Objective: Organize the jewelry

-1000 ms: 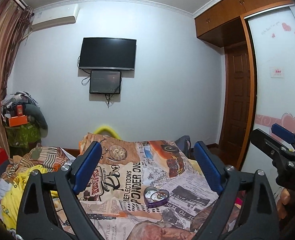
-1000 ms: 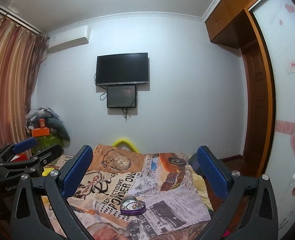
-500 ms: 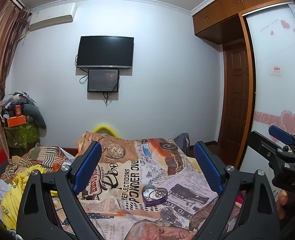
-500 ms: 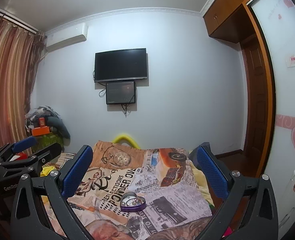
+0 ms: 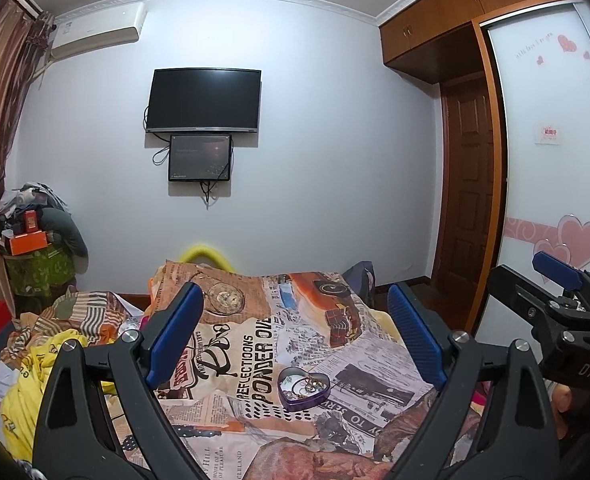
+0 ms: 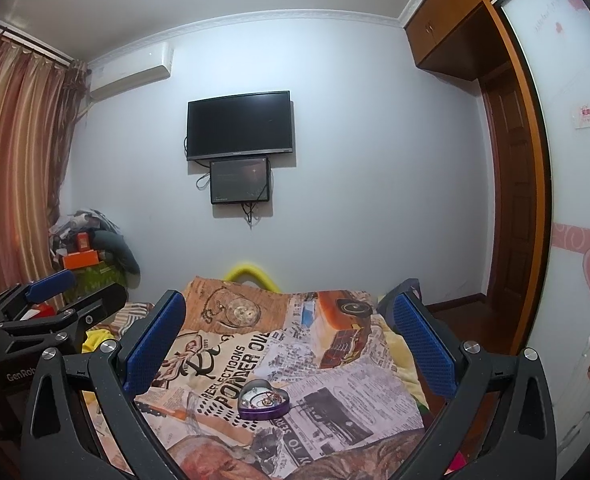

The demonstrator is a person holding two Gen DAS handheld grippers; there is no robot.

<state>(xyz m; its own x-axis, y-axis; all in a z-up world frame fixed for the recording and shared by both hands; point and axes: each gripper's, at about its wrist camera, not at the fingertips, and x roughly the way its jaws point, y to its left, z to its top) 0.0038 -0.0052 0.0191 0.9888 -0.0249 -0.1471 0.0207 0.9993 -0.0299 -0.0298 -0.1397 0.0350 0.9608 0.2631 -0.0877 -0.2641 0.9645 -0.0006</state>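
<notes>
Your left gripper (image 5: 295, 336) hangs above the bed, blue-padded fingers (image 5: 175, 332) spread wide with nothing between them. Your right gripper (image 6: 291, 340) is the same — pads well apart, empty.

The heart-shaped purple tin (image 5: 303, 388) sits lidless on the newspaper-print bedspread (image 5: 255, 344), beyond the fingertips of both grippers and roughly centred between the pads in each view. Inside it lies a small tangle of jewelry (image 5: 305, 384) — gold-toned bits; individual pieces too small to sort out. Neither gripper touches the tin.

From the left wrist, your right gripper shows at the right edge, level with the left. On the far wall: a dark TV (image 5: 203, 100) with a smaller screen (image 5: 200, 157) under it. Crumpled yellow clothing (image 5: 51, 364) lies heaped at the bed's left side.
</notes>
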